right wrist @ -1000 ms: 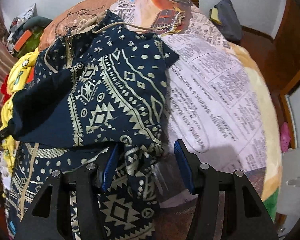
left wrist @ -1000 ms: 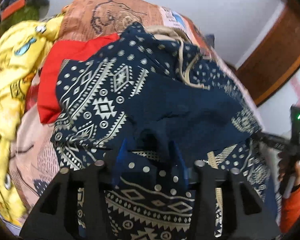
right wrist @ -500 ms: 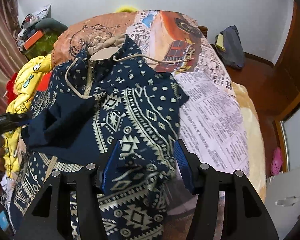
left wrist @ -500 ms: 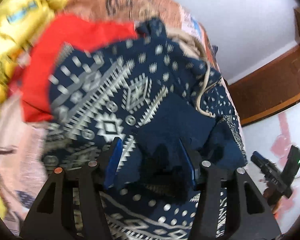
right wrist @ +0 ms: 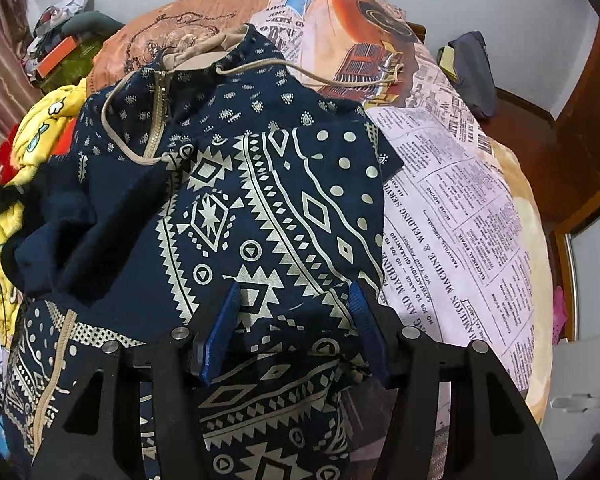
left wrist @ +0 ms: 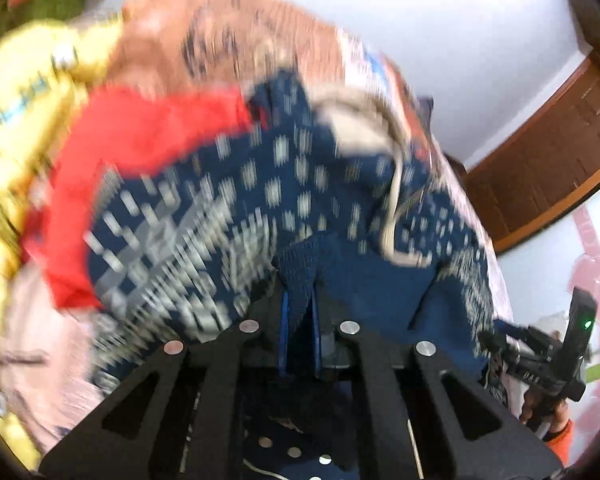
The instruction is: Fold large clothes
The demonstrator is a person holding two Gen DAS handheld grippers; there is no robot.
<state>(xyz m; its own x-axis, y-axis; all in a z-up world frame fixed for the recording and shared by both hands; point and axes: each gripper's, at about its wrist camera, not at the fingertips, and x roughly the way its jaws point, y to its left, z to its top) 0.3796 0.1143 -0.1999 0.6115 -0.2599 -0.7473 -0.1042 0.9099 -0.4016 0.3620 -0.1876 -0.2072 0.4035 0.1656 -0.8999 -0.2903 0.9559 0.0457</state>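
Your navy patterned hoodie [right wrist: 236,184] lies spread on the bed [right wrist: 452,216].
Left gripper [left wrist: 300,312] jaws pinch its dark cuff; right gripper [right wrist: 296,332] jaws gape over the hoodie's lower hem.

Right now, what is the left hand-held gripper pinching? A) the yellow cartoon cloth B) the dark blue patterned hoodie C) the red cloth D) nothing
B: the left hand-held gripper has its jaws closed on a fold of the dark blue patterned hoodie.
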